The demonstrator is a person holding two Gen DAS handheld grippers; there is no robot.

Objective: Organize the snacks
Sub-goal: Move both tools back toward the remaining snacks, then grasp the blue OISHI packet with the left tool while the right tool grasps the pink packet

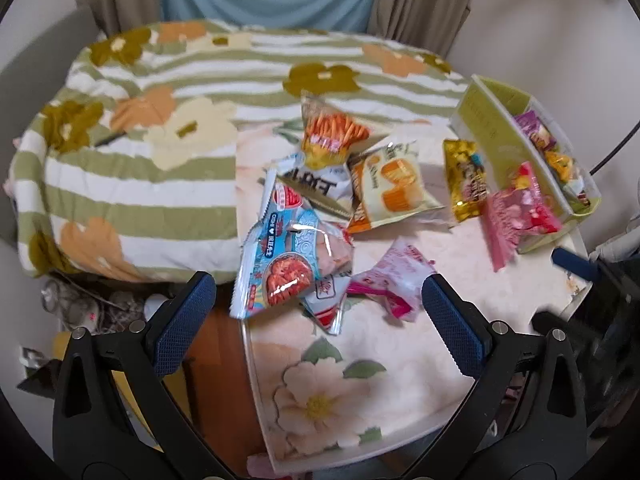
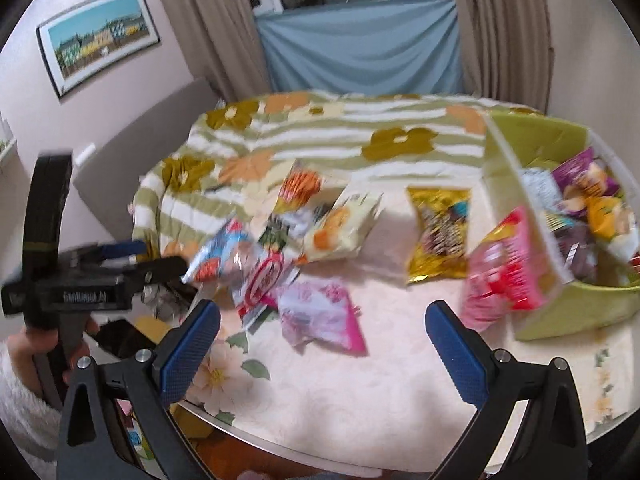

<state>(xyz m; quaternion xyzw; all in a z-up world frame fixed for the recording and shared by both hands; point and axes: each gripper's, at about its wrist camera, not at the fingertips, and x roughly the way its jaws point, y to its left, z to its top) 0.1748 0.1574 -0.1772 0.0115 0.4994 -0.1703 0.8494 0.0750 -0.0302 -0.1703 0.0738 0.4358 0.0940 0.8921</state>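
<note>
Several snack packets lie piled on the floral table (image 1: 344, 392): a light blue one (image 1: 280, 256), an orange sticks packet (image 1: 332, 136), a cake packet (image 1: 396, 184), a gold packet (image 1: 466, 180) and a pink-white one (image 1: 392, 280). A pink-red packet (image 1: 520, 216) leans against the green box (image 1: 492, 120), which holds more snacks (image 2: 592, 192). My left gripper (image 1: 316, 300) is open just before the light blue packet, nothing between its fingers. My right gripper (image 2: 324, 320) is open over the table's near part, in front of the pink-white packet (image 2: 320, 316).
A bed with a green-striped flowered quilt (image 1: 140, 140) butts against the table's far and left side. Clutter lies on the floor (image 1: 92, 308) left of the table. A person's hand (image 2: 32, 356) holds the left gripper's handle. Curtains and a framed picture (image 2: 100, 36) are behind.
</note>
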